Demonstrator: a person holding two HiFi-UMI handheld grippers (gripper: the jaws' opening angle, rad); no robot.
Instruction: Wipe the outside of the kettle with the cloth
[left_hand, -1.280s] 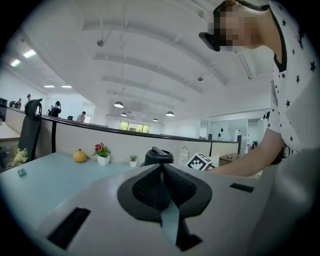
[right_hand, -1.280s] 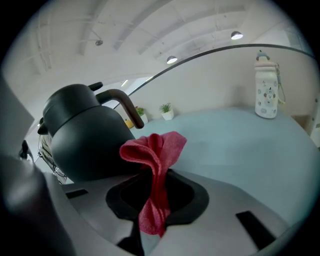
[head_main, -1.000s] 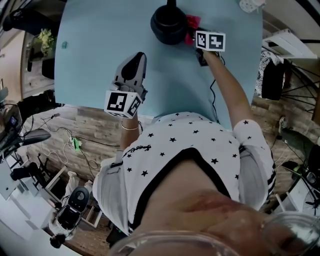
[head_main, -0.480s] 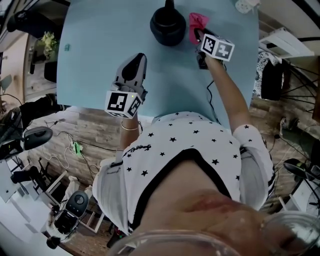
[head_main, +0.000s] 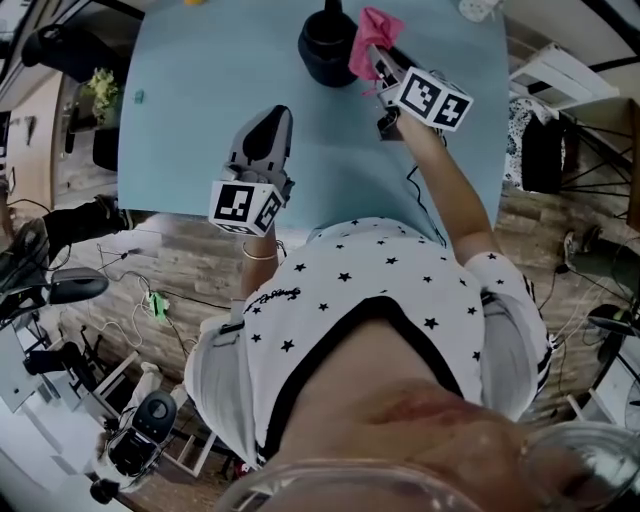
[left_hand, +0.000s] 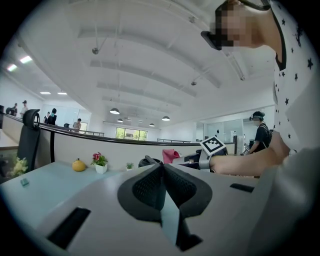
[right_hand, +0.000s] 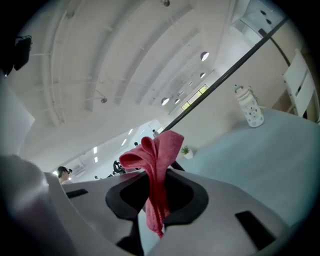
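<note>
A black kettle (head_main: 328, 45) stands at the far middle of the light blue table (head_main: 190, 120). My right gripper (head_main: 378, 68) is shut on a pink cloth (head_main: 368, 38), lifted off the table just right of the kettle. In the right gripper view the cloth (right_hand: 156, 170) is pinched between the jaws and sticks up past them. My left gripper (head_main: 268, 135) rests near the table's front edge, jaws closed together with nothing in them. In the left gripper view the kettle (left_hand: 149, 161) and cloth (left_hand: 170, 154) show small, far ahead of that gripper (left_hand: 161, 192).
A black cable (head_main: 418, 195) trails over the table's right front. A white patterned bottle (right_hand: 249, 106) stands at the far right of the table. A small potted flower (left_hand: 99, 162) and a yellow fruit (left_hand: 78, 165) sit at the far edge.
My right gripper has lifted the pink cloth from the table beside the kettle and tilted it upward. The left gripper has stayed put.
</note>
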